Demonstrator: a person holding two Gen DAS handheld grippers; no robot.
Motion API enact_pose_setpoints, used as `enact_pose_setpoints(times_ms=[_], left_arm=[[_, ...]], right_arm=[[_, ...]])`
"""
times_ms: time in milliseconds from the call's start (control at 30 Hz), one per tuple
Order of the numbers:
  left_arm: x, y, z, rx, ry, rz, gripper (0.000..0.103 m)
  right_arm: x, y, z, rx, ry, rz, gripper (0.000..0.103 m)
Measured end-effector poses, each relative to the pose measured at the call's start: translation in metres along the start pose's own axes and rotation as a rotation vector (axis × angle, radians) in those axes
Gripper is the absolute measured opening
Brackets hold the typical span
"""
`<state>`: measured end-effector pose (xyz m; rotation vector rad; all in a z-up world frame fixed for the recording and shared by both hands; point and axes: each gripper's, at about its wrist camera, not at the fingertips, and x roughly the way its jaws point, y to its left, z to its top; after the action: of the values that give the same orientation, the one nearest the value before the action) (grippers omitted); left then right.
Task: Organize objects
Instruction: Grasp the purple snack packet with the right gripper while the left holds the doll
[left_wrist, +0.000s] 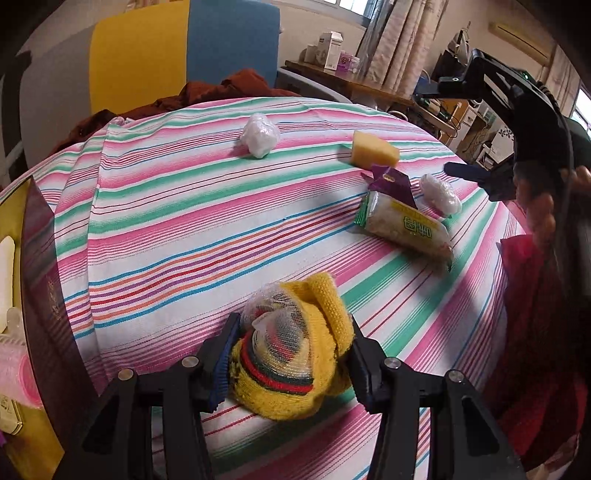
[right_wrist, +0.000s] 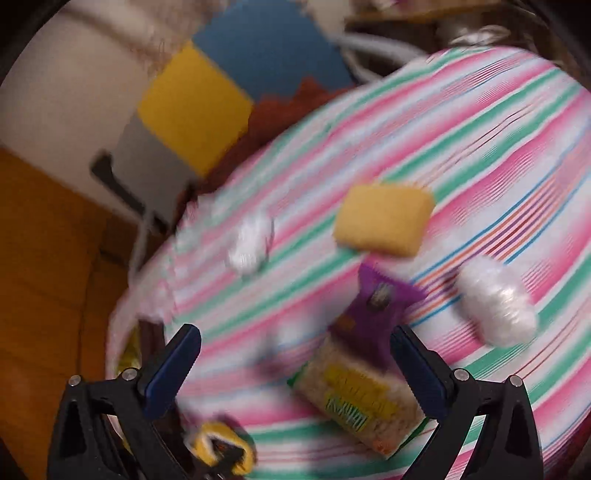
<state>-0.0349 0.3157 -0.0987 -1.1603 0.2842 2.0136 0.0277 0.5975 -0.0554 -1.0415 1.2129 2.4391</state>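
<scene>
Matt striped woven cloth (left_wrist: 184, 206) under me, fuzzy yellow knit bundle (left_wrist: 295, 354) partly in clear crinkly film between my matt black plastic fingers (left_wrist: 218, 354), porous yellow sponge (left_wrist: 373, 149), glossy snack wrapper (left_wrist: 406, 225), probably plastic-wrapped white wad (left_wrist: 259, 134)

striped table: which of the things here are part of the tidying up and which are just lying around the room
Part of the job:
- yellow knitted bundle, clamped in the left gripper
- snack packet
- purple sachet
- yellow sponge
- two white plastic wads
- right gripper, open above the snack packet

Just lying about:
- brown cloth
- boxes on the far shelf
- curtains
</scene>
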Motion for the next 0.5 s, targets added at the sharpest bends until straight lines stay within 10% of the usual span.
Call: enact_pose_setpoints(times_ms=[300, 367, 500], left_arm=[[-0.002, -0.002, -0.005, 0.04, -0.045, 0.008, 0.054], [-0.001, -0.003, -0.006, 0.048, -0.052, 0.012, 0.054], [0.001, -0.004, -0.006, 0.051, -0.068, 0.019, 0.054]], right_arm=[[-0.024, -0.037, 0.008, 0.199, -0.134, -0.048, 0.103], [-0.017, -0.024, 0.008, 0.149, -0.097, 0.019, 0.103], [0.025, 0.008, -0.004, 0.014, 0.071, -0.122, 0.096]])
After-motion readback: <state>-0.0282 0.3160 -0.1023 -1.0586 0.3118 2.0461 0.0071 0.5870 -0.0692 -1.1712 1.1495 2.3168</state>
